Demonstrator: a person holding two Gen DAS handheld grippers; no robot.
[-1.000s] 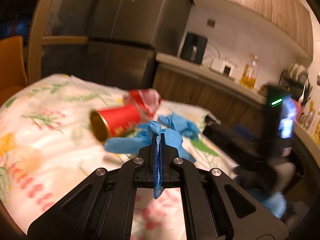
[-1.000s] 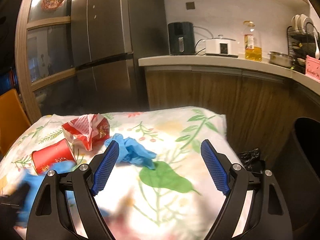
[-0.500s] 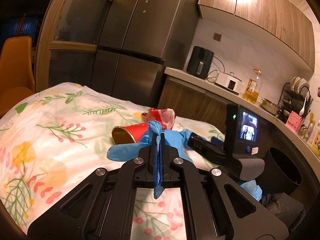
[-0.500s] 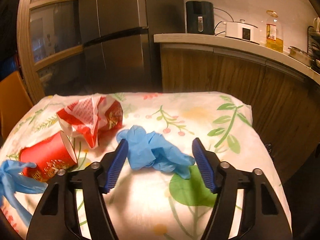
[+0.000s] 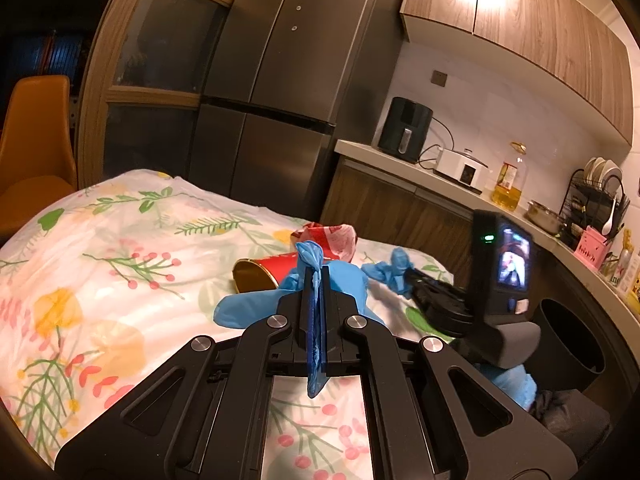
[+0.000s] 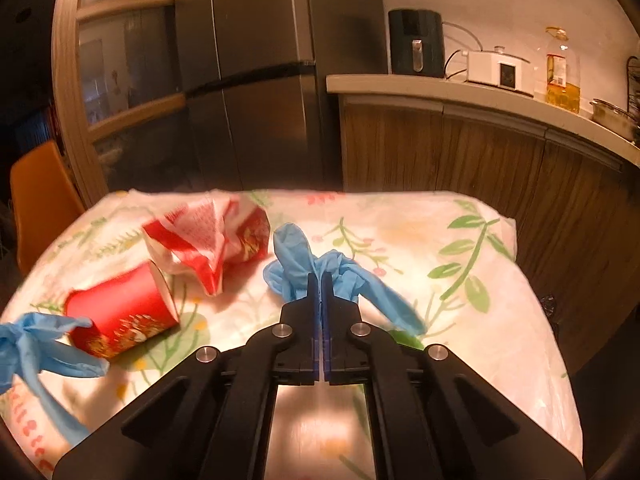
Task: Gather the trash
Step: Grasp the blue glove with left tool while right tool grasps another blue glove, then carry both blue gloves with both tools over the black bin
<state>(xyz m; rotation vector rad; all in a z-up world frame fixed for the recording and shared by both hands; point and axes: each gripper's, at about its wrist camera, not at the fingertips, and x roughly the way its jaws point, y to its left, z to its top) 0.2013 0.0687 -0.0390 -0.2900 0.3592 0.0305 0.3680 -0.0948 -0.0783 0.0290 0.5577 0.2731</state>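
My left gripper (image 5: 318,276) is shut on a blue glove (image 5: 248,310) that hangs just above the floral tablecloth (image 5: 100,260). The same glove shows at the left edge of the right wrist view (image 6: 32,344). My right gripper (image 6: 320,280) is shut on a second blue glove (image 6: 296,252), which still lies on the cloth with its ends spread to both sides. In the left wrist view that right gripper (image 5: 408,276) pinches the glove (image 5: 392,270) at its tip. A red paper cup (image 6: 120,316) lies on its side beside a crumpled red wrapper (image 6: 212,236).
A black bin (image 5: 568,336) stands on the floor right of the table, below the kitchen counter (image 5: 440,176). An orange chair (image 5: 36,140) is at the far left. A steel fridge (image 5: 272,100) rises behind the table.
The right gripper moved forward over the second blue glove and its jaws closed on it. The left gripper kept its glove and rose slightly.
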